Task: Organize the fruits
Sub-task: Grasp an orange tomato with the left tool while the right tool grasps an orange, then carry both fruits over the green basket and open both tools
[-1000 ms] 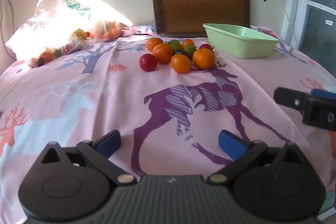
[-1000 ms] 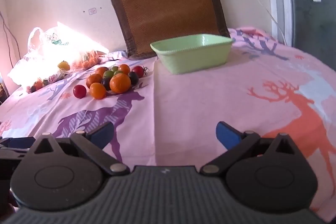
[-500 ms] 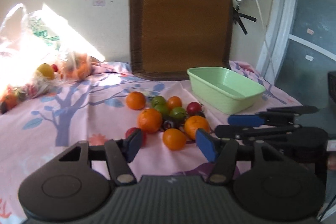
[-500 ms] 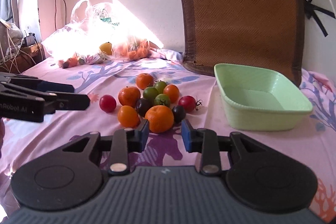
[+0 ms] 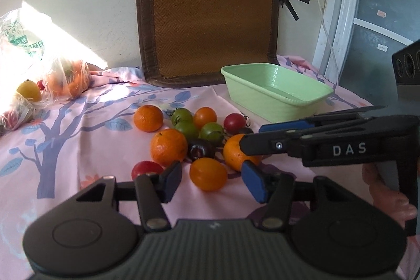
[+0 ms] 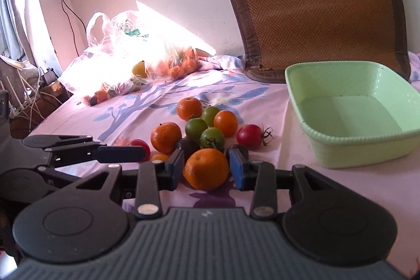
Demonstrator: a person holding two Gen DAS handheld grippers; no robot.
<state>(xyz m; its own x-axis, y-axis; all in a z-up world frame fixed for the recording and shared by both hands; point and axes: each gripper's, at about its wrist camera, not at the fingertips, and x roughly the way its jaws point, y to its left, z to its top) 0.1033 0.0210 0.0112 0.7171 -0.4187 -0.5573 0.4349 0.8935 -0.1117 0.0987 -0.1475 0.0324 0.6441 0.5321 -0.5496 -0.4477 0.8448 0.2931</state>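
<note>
Basin (image 6: 362, 148) lengthwise toward wall, beside fruits (image 6: 207, 133)

- A cluster of oranges (image 6: 206, 168), green tomatoes (image 6: 195, 128) and red tomatoes (image 6: 249, 136) is seen at mid-frame on the pink cloth, touching one another.
- A pale green tub (image 6: 349, 112), upright, is seen at right of the frame, just beside the cluster.
</note>
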